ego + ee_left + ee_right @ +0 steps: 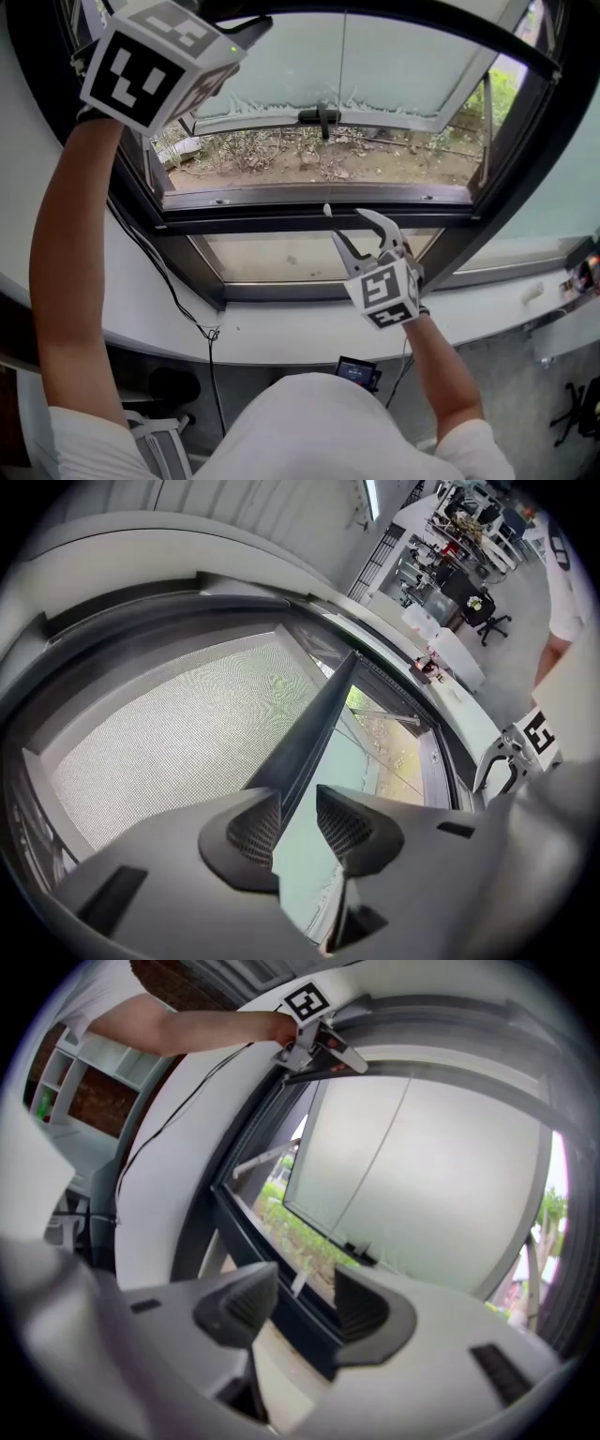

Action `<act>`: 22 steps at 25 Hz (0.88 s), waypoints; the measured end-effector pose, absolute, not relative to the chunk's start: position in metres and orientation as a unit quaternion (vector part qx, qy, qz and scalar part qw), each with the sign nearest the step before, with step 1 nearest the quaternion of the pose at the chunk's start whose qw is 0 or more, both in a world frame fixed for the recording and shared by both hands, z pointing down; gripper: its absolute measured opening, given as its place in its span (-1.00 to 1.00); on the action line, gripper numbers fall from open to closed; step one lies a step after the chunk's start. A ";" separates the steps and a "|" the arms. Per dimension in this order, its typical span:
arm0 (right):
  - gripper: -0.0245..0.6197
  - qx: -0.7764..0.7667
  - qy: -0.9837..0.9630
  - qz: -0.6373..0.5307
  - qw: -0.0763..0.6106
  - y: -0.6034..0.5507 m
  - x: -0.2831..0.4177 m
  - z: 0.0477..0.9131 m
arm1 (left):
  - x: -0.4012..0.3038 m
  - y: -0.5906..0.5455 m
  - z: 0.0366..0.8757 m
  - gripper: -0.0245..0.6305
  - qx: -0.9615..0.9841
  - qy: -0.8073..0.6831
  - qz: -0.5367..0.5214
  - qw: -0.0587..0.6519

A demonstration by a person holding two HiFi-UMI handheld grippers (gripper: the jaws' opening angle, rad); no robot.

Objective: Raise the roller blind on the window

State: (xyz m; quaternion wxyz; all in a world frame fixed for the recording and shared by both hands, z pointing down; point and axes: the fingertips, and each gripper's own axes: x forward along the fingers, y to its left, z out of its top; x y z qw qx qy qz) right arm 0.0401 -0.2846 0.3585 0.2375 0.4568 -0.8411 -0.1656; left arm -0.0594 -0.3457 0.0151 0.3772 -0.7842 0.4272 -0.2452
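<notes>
I am looking down on a white sill (281, 333) that curves under a dark window frame (309, 220). Nearest to me, at the bottom middle of the head view, sits a small device with a lit screen (356, 372). A thin black cable (178, 300) hangs down the white wall at lower left.

Just above that, right of centre, is my right gripper (345, 217). Its fingers are spread wide with nothing between them, and they point at the lower rail of the frame without touching it.

At the upper left of the frame my left arm reaches high. The left gripper (298, 817) has its fingers drawn narrow, and they appear closed on the near end of the bottom bar (314, 724) of the roller blind (178, 733). The blind's grey mesh fills the left half of the left gripper view. The bar arcs across the very top of the head view, so the blind sits high in the window.

Beyond the glass, a frosted sash (394, 66) with a dark handle (323, 117) tilts outward over dry, weedy ground (309, 159).
</notes>
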 end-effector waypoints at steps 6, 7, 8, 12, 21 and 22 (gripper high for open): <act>-0.30 0.455 -0.849 -0.146 0.228 -0.298 0.030 0.358 | -0.057 -0.348 0.009 -0.54 -0.784 0.424 -0.251 0.378; -0.30 0.456 -0.849 -0.142 0.227 -0.302 0.027 0.358 | -0.057 -0.348 0.009 -0.54 -0.784 0.423 -0.252 0.377; -0.30 0.457 -0.849 -0.139 0.225 -0.306 0.025 0.359 | -0.057 -0.347 0.008 -0.54 -0.784 0.422 -0.253 0.378; -0.30 0.475 -0.844 -0.120 0.218 -0.324 0.021 0.361 | -0.058 -0.348 0.002 -0.54 -0.780 0.424 -0.253 0.384; -0.30 0.490 -0.842 -0.077 0.212 -0.350 0.011 0.373 | -0.070 -0.369 -0.004 -0.55 -0.776 0.422 -0.250 0.396; -0.31 0.489 -0.842 -0.075 0.213 -0.351 0.011 0.374 | -0.070 -0.369 -0.004 -0.55 -0.777 0.421 -0.250 0.395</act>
